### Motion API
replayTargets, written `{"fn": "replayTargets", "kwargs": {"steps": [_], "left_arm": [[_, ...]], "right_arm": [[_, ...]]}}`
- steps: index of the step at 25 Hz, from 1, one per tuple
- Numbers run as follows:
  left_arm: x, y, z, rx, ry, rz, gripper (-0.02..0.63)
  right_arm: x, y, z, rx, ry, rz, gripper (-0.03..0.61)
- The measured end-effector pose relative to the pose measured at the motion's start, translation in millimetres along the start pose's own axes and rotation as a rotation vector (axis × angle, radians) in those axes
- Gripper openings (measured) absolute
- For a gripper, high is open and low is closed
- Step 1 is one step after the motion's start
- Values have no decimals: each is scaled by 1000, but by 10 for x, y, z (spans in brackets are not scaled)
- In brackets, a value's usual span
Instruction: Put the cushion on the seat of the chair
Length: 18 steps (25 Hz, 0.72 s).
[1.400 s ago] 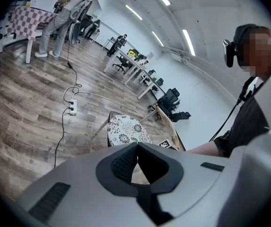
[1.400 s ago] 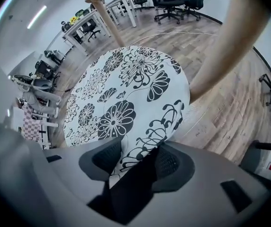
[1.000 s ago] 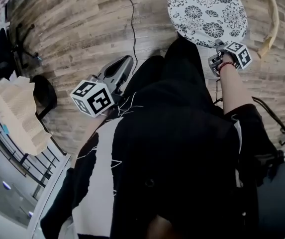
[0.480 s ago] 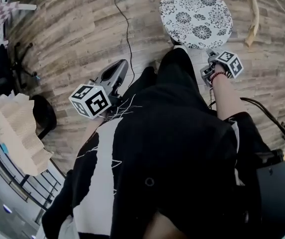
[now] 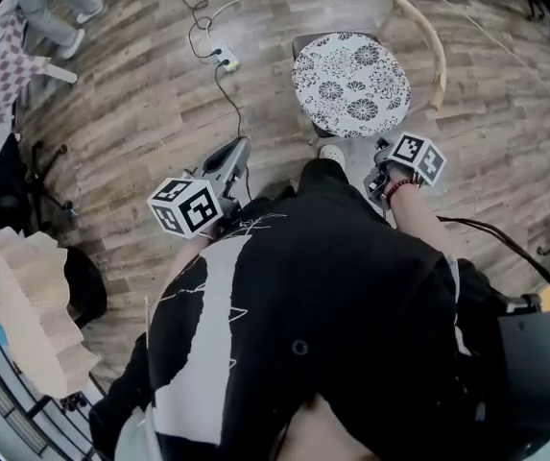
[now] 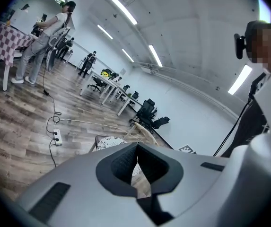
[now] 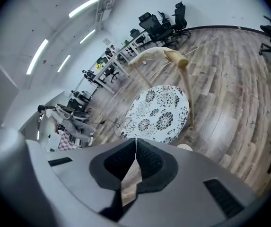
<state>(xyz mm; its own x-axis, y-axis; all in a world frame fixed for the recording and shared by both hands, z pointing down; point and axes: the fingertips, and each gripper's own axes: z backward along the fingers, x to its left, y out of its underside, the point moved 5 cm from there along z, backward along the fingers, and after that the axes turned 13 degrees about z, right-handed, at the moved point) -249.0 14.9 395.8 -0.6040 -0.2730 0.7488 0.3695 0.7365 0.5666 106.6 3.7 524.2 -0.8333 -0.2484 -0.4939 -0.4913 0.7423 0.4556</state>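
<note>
Both pairs of jaws are closed with nothing in them. The left gripper [image 6: 137, 148] has its pads together on empty air, and the right gripper [image 7: 135, 143] has just been closing, also on nothing. Beyond the right jaws, the round flowered cushion [image 7: 159, 112] lies flat on the seat [image 5: 301, 42] of the chair [image 7: 166, 56]. It covers the seat nearly to every edge and sits apart from both grippers.

The cushion looks light, soft and bendy, a thin cloth pad that would likely sag if lifted by one side. I judge its near rim the best place to pinch, since the fabric should give good grip.

The seat is mostly covered and the chair legs are hidden. In the head view, the person's dark clothing [image 5: 332, 305] blocks the floor below the grippers.
</note>
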Motion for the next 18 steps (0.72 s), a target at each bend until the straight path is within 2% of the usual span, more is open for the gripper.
{"fn": "replayTargets", "kwargs": {"steps": [5,10,14,18], "left_arm": [[-203,86,150,-4,14,-50,14],[-313,40,287,-21,24,-67,14],[-425,13,410,-65,22,-70,14],[-563,23,424,-110,6,-74,14]], "right_arm": [[473,-79,405,-45,-144,55,17],[990,-414,715,-147,-278,89,17],[1328,-591,971,-194,-340,236,17],[1480,-673,1113,-202,-378,381,17]]}}
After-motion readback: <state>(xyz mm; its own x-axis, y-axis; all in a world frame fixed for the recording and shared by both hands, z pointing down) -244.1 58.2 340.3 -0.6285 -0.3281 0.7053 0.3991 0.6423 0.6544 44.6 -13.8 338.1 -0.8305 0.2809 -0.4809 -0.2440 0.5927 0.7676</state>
